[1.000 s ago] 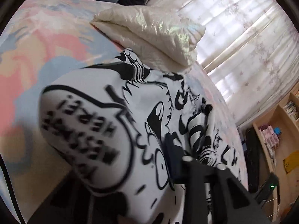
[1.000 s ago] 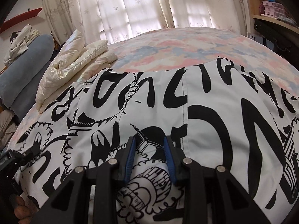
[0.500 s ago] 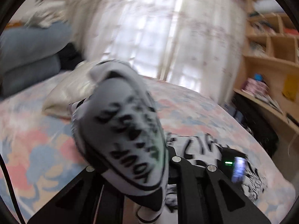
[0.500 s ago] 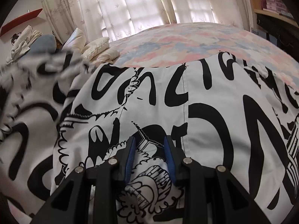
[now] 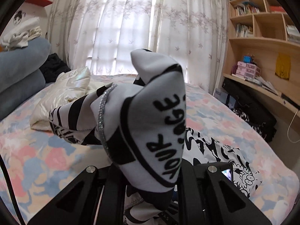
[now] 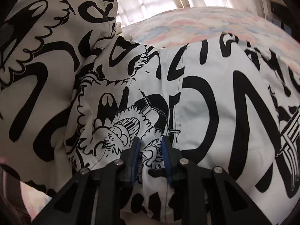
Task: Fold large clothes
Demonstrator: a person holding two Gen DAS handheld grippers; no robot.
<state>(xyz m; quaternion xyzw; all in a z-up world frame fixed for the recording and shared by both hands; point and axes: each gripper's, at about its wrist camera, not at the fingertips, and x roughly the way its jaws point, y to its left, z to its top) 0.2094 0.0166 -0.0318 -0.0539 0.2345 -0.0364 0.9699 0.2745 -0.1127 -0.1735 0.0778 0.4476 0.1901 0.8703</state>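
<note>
A pastel bed by curtained windows carries the soft, light printed garment. Left gripper fingers clamp a floppy lifted corner; right gripper fingers are closing on a bunched fold near its edge.

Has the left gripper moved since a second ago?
Yes. The left gripper, shut on the printed garment, has lifted it off the bed, up toward the curtains.

The left gripper is now lifting its pinched fold of the printed garment off the bed and carrying it over the flat part. The right gripper is closing its jaws, bunching cloth between them.
</note>
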